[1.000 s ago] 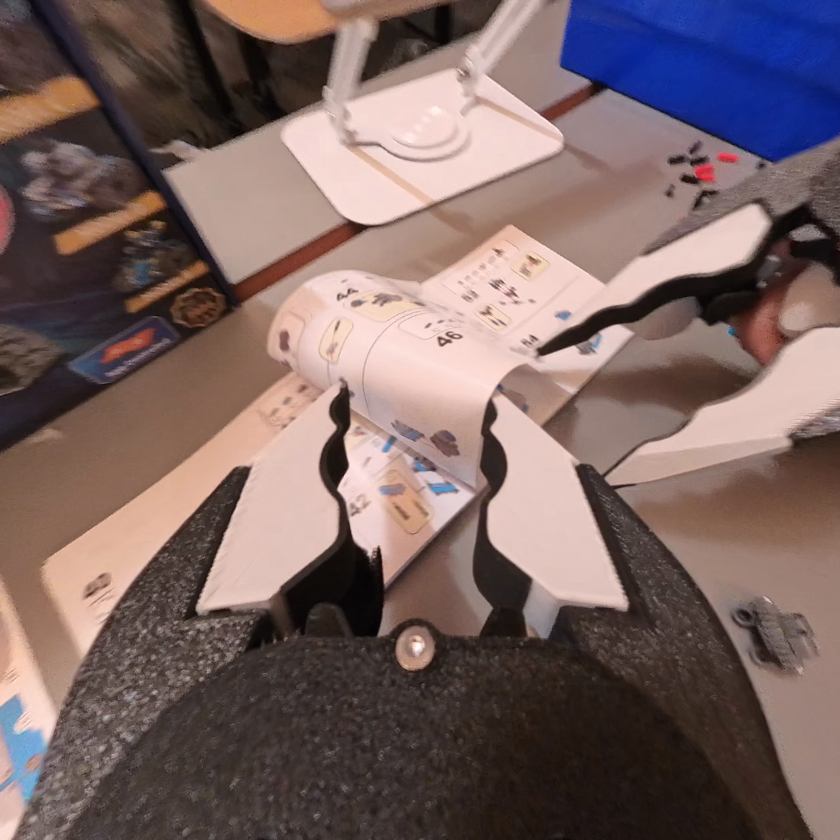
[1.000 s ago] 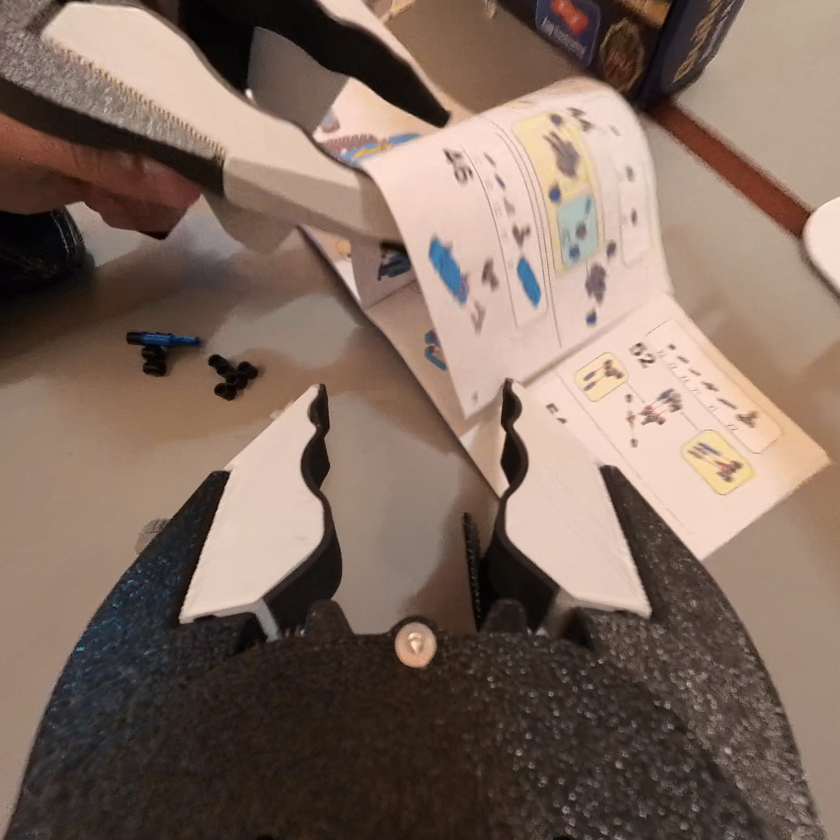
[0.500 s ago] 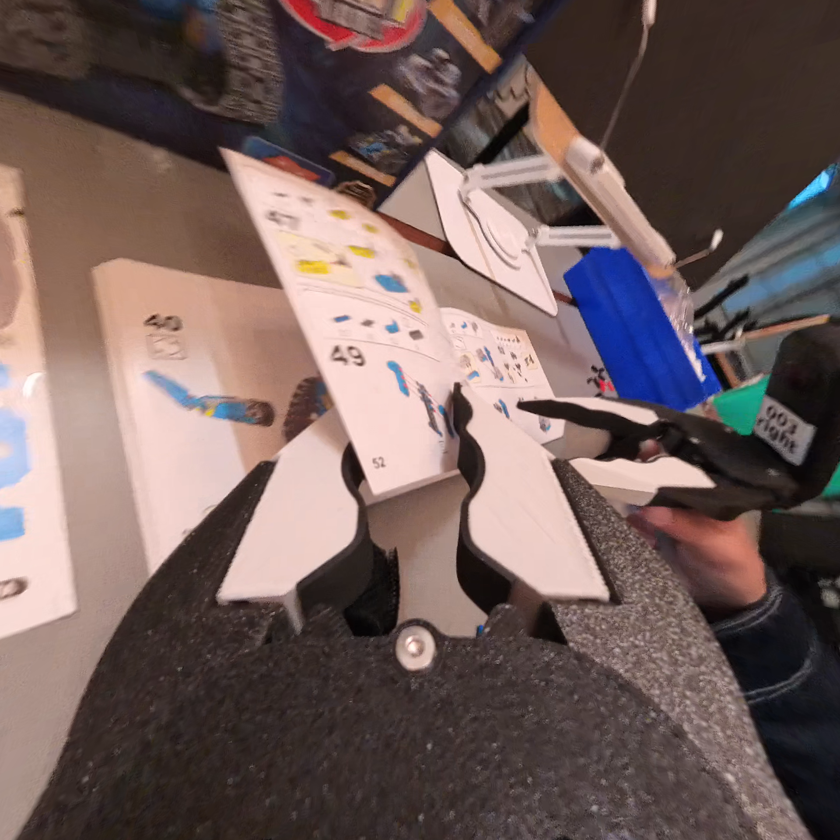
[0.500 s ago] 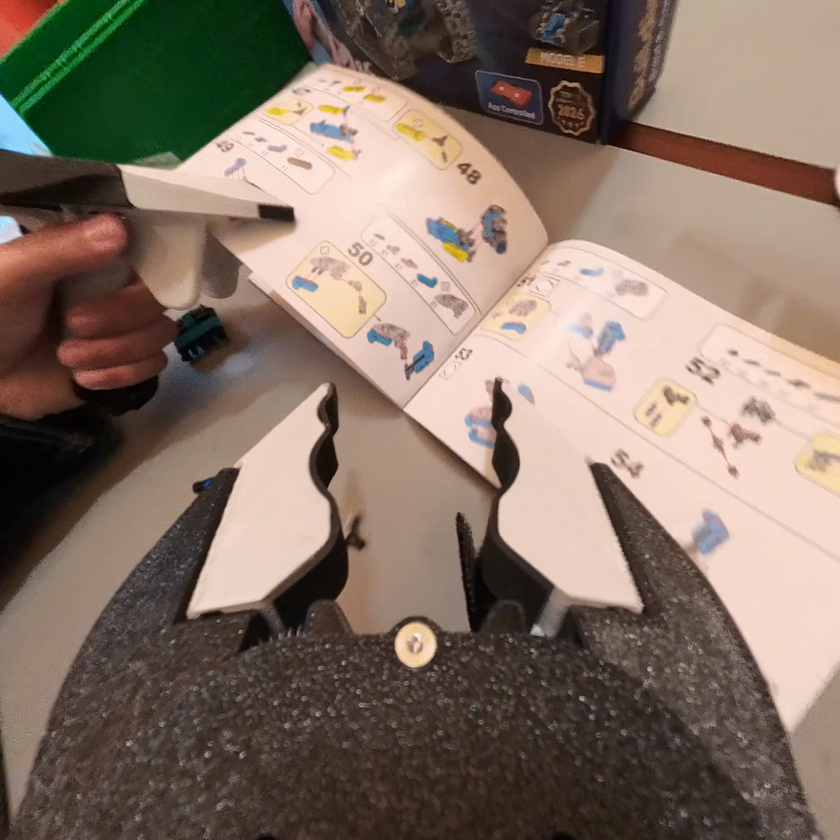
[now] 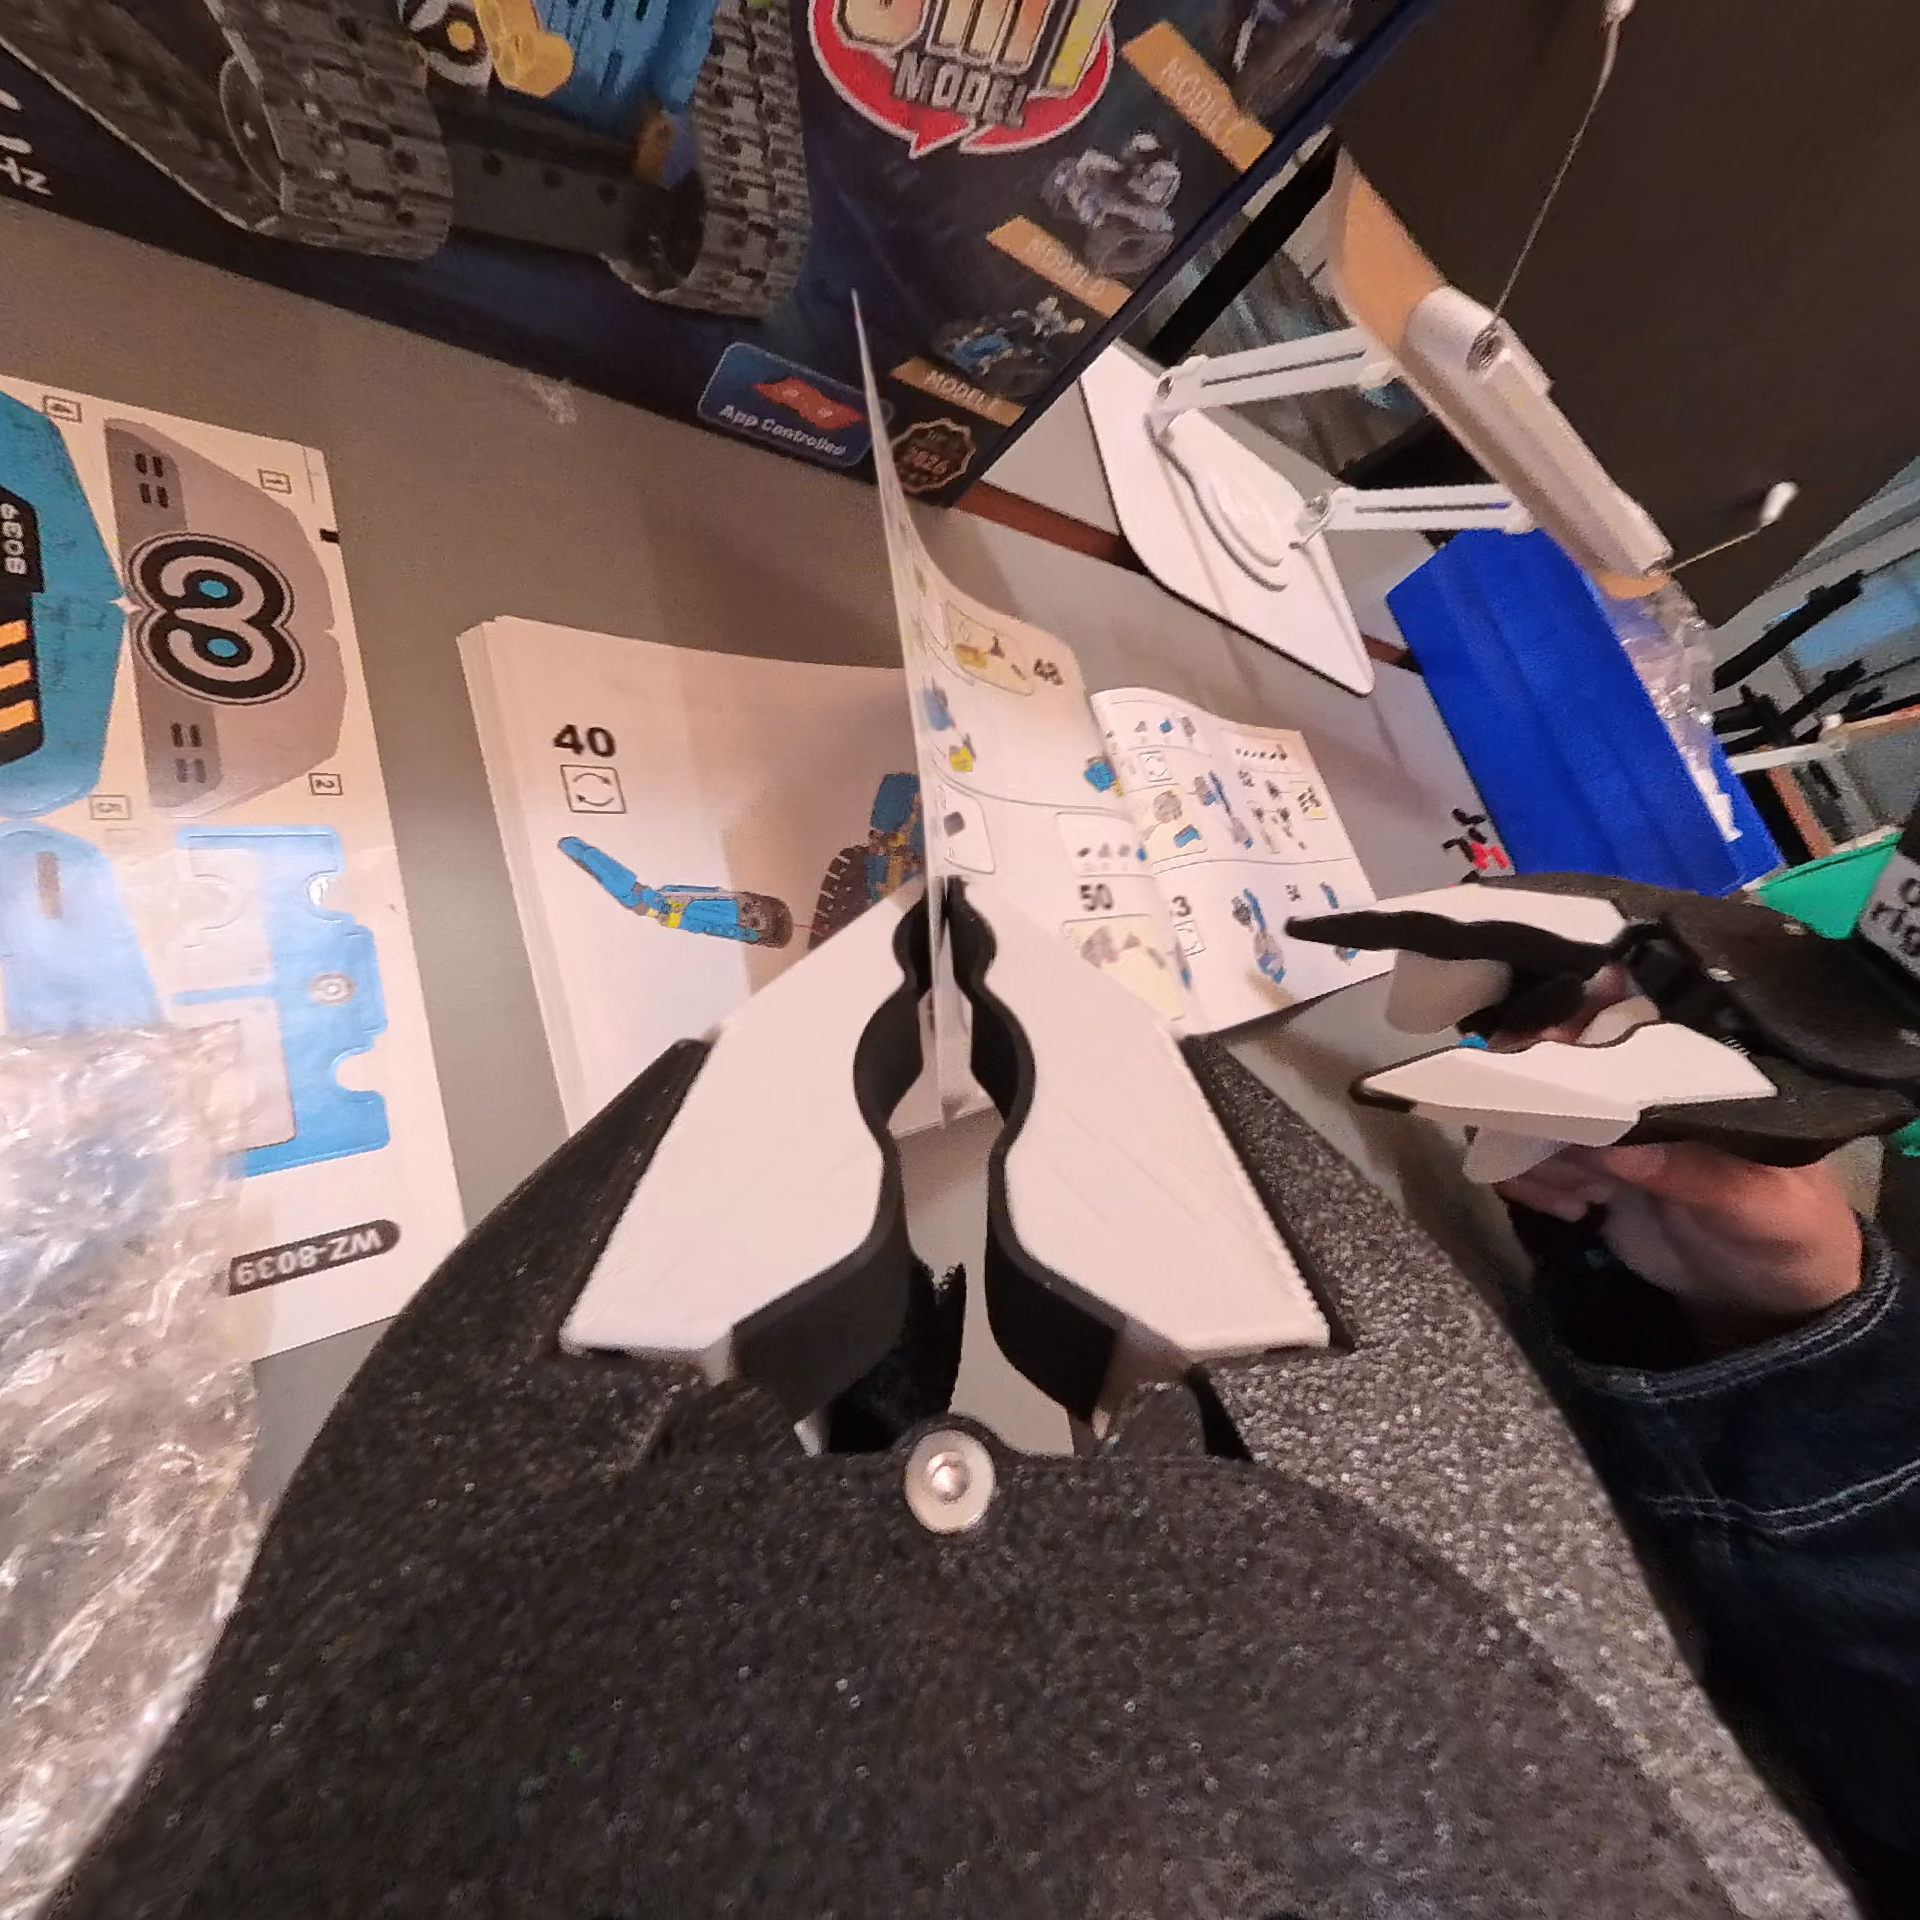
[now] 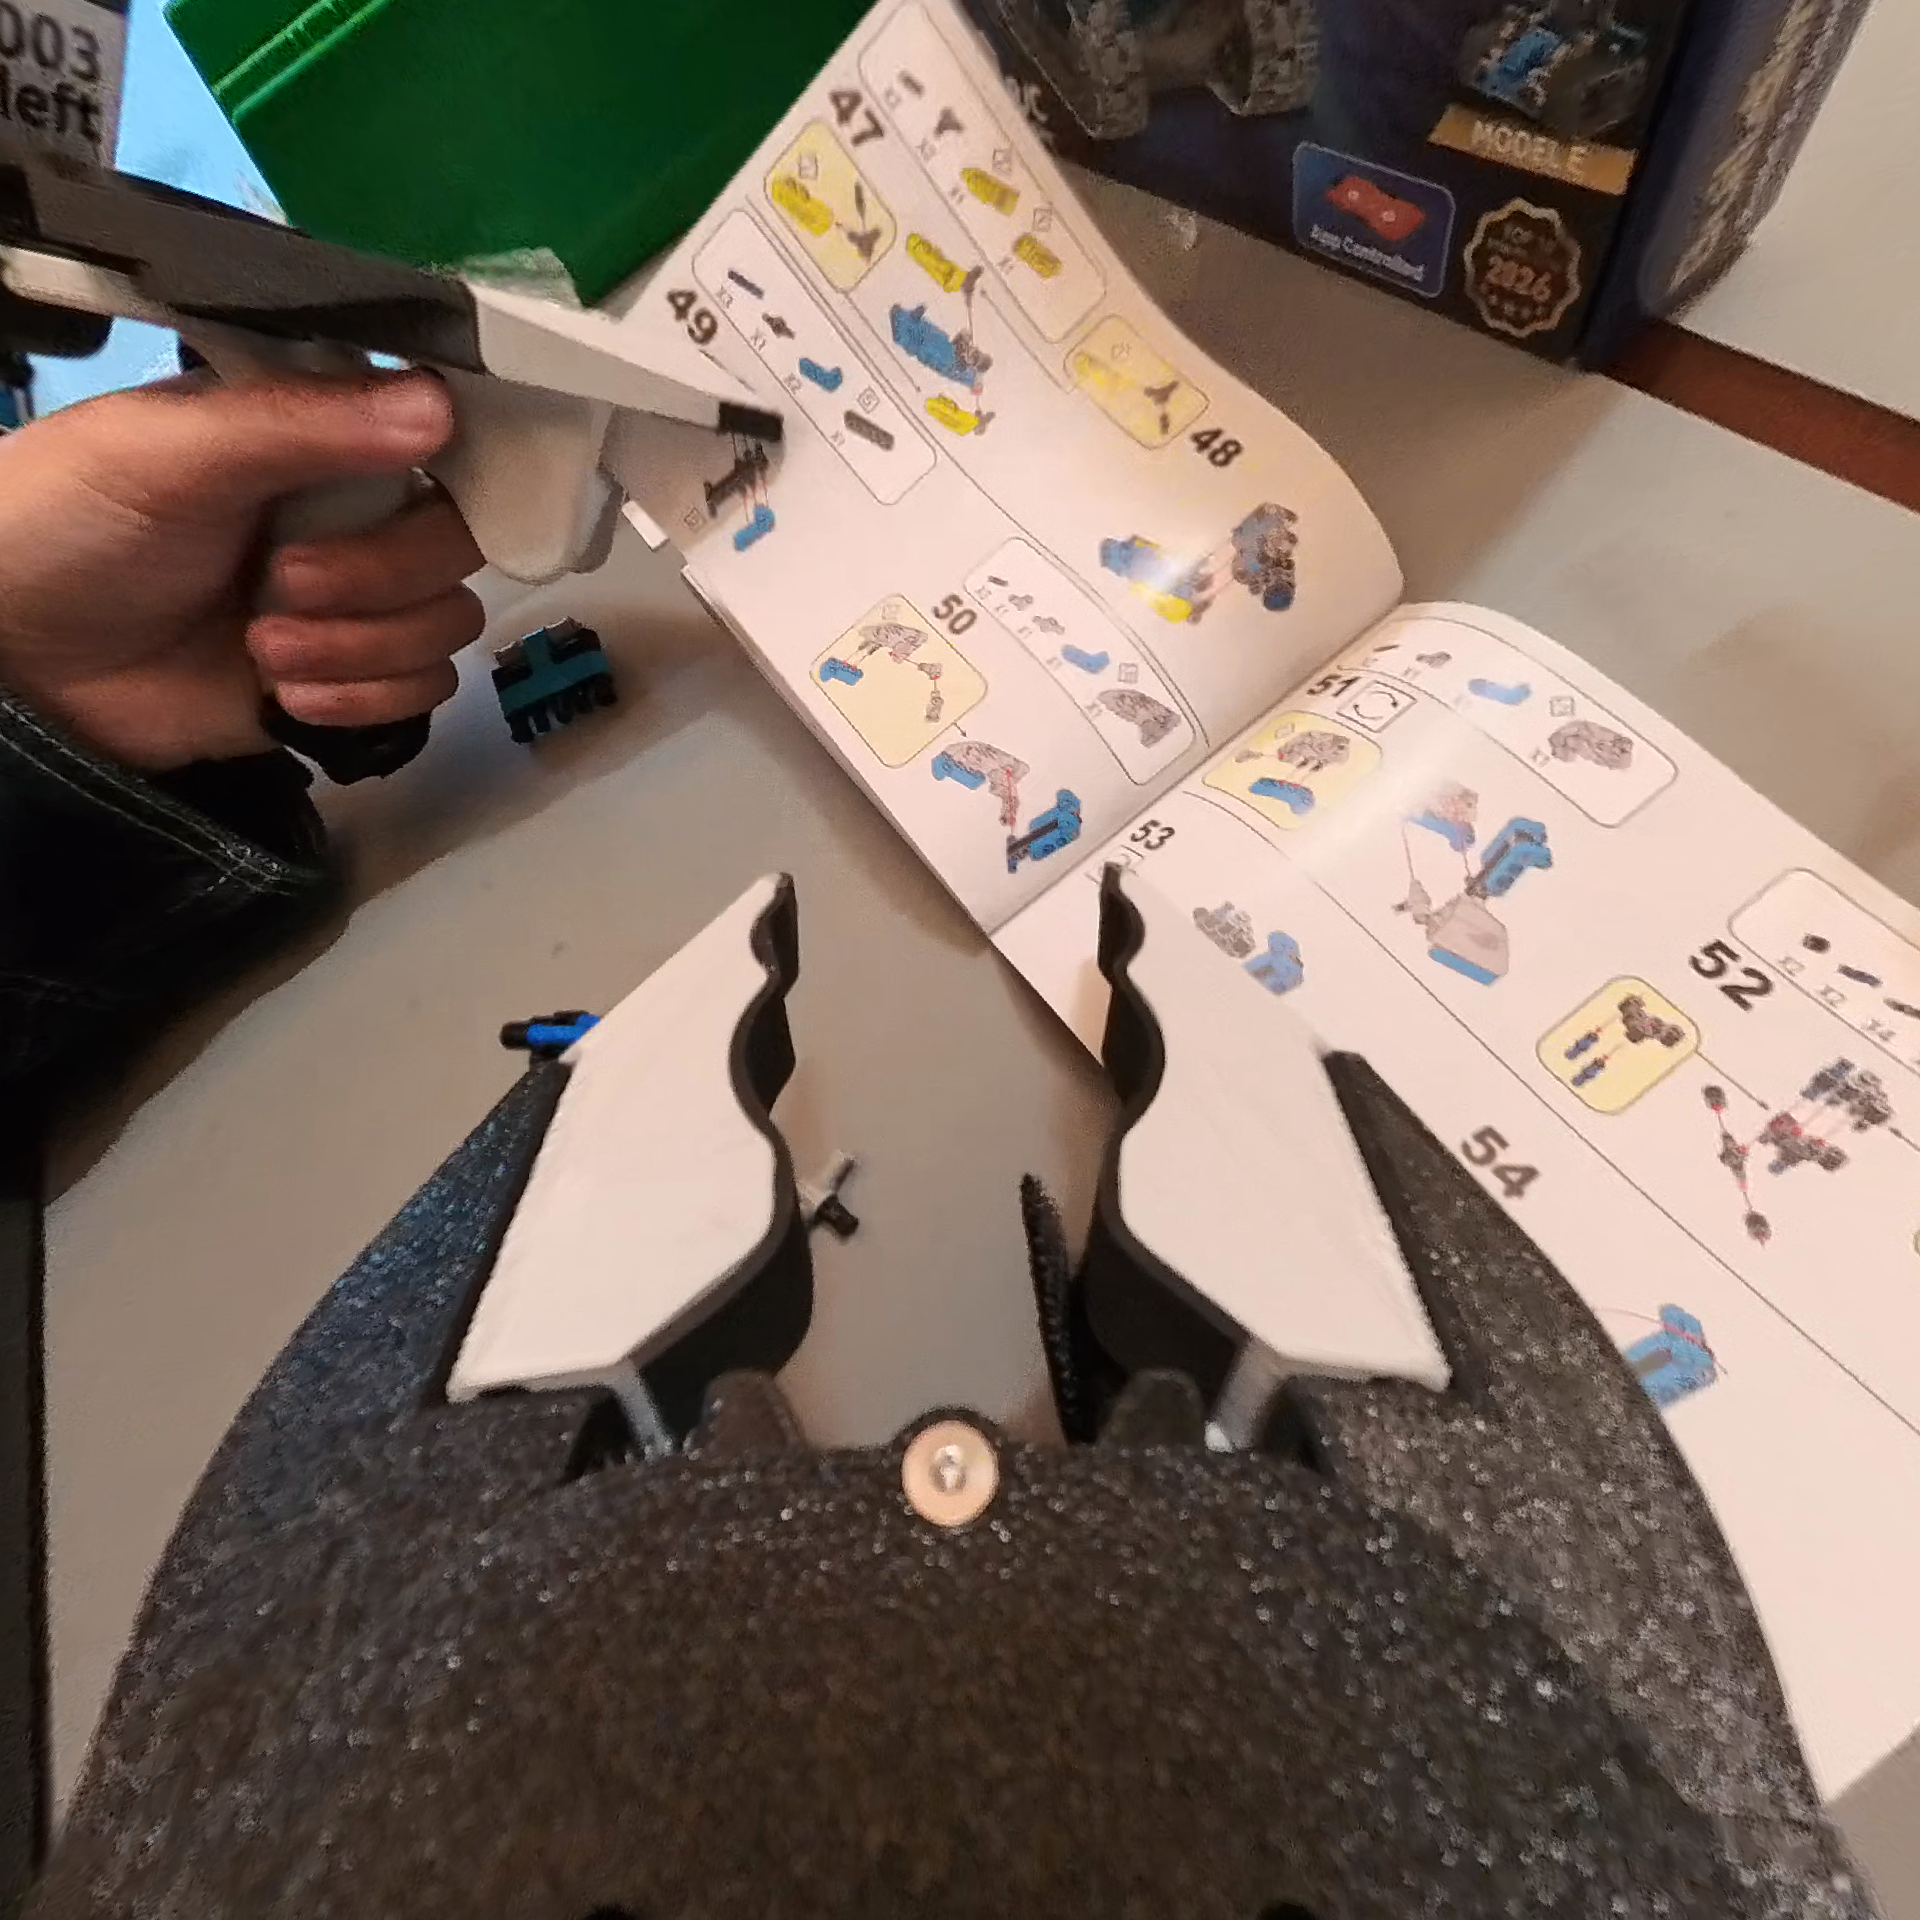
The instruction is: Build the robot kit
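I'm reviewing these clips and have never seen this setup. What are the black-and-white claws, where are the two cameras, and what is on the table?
There is no robot here. A person holds a hand-operated two-finger gripper in each hand, and a camera on each one looks forward along its fingers.

In the left wrist view, the left gripper is shut on one page of an instruction booklet, holding it up on edge. The right gripper shows farther off, open and holding nothing, with the person's hand under it.

In the right wrist view, the right gripper hovers open at the booklet's near edge.

On the grey table lie a sticker sheet, bubble wrap, a toy building-set box, a small teal brick assembly and a blue-and-black pin.
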Demonstrator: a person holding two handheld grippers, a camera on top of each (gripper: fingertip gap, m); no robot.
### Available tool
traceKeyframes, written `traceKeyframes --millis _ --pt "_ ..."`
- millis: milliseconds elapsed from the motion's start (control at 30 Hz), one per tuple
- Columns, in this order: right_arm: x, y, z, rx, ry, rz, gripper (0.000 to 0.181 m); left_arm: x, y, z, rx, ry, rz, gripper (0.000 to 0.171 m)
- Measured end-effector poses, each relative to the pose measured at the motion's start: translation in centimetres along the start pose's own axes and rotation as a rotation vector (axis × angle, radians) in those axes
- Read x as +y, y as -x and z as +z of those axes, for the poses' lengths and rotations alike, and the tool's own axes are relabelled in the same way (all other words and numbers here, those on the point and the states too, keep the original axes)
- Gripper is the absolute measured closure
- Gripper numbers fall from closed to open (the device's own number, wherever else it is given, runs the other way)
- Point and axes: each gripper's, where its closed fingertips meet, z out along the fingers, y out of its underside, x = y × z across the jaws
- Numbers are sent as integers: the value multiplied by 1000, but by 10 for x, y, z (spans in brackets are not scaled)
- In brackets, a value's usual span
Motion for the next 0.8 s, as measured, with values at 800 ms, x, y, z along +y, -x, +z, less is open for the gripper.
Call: traceKeyframes --millis 800 --pt "60 -93 -76 346 83 129 106 -1 -36 3 209 -37 -11 152"
